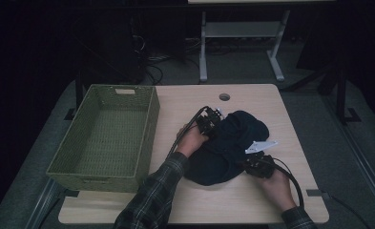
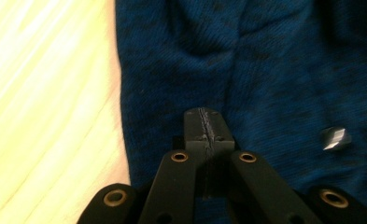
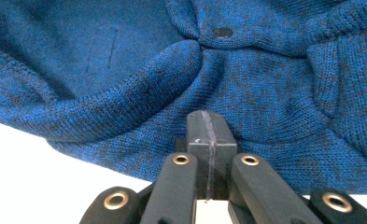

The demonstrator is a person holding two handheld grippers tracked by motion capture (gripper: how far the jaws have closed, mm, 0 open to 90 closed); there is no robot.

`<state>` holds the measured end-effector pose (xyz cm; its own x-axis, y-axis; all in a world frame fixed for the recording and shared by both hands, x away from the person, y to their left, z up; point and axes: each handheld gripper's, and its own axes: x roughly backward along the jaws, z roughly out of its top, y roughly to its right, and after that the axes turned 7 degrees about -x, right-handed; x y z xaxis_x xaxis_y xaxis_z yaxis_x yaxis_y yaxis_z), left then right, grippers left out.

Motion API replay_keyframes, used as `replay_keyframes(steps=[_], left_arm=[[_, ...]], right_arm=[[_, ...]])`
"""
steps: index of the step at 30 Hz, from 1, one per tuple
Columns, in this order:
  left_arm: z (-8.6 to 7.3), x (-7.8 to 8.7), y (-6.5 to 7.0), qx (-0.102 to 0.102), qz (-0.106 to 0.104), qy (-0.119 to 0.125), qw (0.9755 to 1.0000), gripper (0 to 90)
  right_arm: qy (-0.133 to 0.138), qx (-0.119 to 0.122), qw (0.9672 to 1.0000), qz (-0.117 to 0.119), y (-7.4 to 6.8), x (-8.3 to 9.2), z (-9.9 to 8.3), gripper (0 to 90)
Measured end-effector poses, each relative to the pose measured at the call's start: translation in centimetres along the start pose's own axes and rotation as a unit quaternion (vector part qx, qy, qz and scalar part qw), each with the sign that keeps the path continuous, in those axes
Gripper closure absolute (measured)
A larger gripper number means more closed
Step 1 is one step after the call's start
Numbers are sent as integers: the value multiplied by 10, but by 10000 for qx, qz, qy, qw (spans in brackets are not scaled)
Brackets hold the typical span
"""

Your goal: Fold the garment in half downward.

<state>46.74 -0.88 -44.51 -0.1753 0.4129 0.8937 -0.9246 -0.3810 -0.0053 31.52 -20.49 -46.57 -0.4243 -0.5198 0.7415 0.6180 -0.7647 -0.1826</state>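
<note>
A dark blue knitted garment point(image 1: 225, 145) lies crumpled on the light wooden table point(image 1: 256, 98), right of centre. My left gripper point(image 1: 213, 119) is at the garment's upper left edge. In the left gripper view its jaws point(image 2: 203, 125) are pressed together over the blue knit point(image 2: 274, 70), with nothing between them. My right gripper point(image 1: 253, 163) is at the garment's lower right edge. In the right gripper view its jaws point(image 3: 210, 129) are shut too and point at a thick fold of the knit point(image 3: 125, 79), below a dark button point(image 3: 222, 32).
A green woven basket point(image 1: 119, 87) stands empty on the left of the table, its right wall close to my left forearm. A small shiny piece point(image 2: 335, 138) shows on the cloth. A cable hole point(image 1: 224, 97) lies near the far edge.
</note>
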Motion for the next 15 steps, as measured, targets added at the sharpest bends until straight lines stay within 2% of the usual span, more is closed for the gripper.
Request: replay_keyframes(steps=[3,5,10,15], left_arm=[[-4,3,-4,-39,109,-102,9999,900],[-7,4,-6,-20,110,-109,9999,900],[-15,7,-6,151,-1,-22,9999,900],[-26,13,-1,215,-58,0,9998,900]], right_arm=[[-24,-38,10000,3,1,0,0,898],[-31,-33,10000,6,1,0,0,898],[-79,-17,10000,-33,2,0,1,899],[-150,-104,9998,-87,8,4,1,898]])
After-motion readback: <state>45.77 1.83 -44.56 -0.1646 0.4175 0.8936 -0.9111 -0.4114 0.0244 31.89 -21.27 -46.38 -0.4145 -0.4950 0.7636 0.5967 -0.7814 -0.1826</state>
